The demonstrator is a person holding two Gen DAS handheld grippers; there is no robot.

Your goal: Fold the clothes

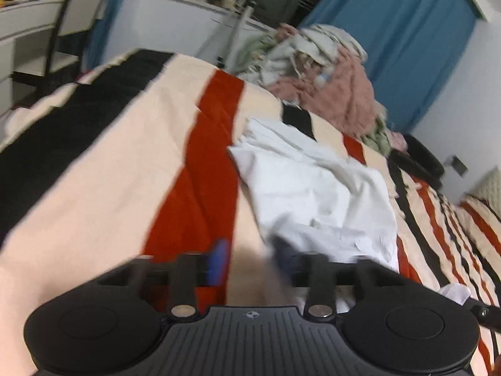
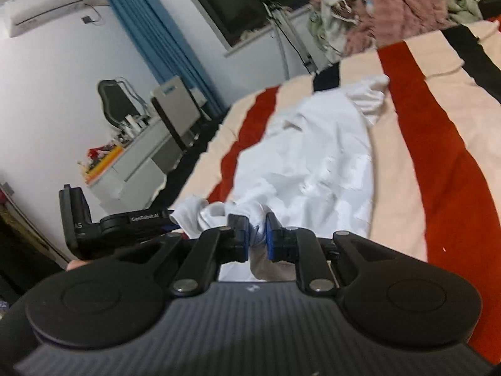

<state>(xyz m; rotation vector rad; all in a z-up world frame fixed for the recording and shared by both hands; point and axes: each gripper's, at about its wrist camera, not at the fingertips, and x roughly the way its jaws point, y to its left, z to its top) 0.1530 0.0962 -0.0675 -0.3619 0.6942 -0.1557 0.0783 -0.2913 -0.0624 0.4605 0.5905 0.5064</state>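
A: Where do we stand with the white shirt (image 2: 316, 159)?

B: It lies crumpled on the striped blanket (image 1: 109, 163), near the blanket's wide red stripe and well short of the laundry pile (image 1: 325, 72) at the blanket's far edge. Our right gripper (image 2: 256, 235) is pinched nearly shut on a bunched corner of the shirt, at the end nearest us.

A: And our left gripper (image 1: 253, 260)?

B: Its jaws stand well apart with nothing between them; we see only blanket through the gap, and the shirt's edge sits just to one side of it. The view is blurred, so we cannot say whether a finger brushes the cloth.

A: So what does this step ask of us?

B: We judge that we need a second corner. We should bring the left gripper onto the shirt's near hem, beside the right one, and close on a single layer rather than a wad.

A: Any risk?

B: If we also catch the blanket, lifting drags it along. Keeping the right grip firm and drawing both corners apart should flatten the shirt on the blanket before we fold.
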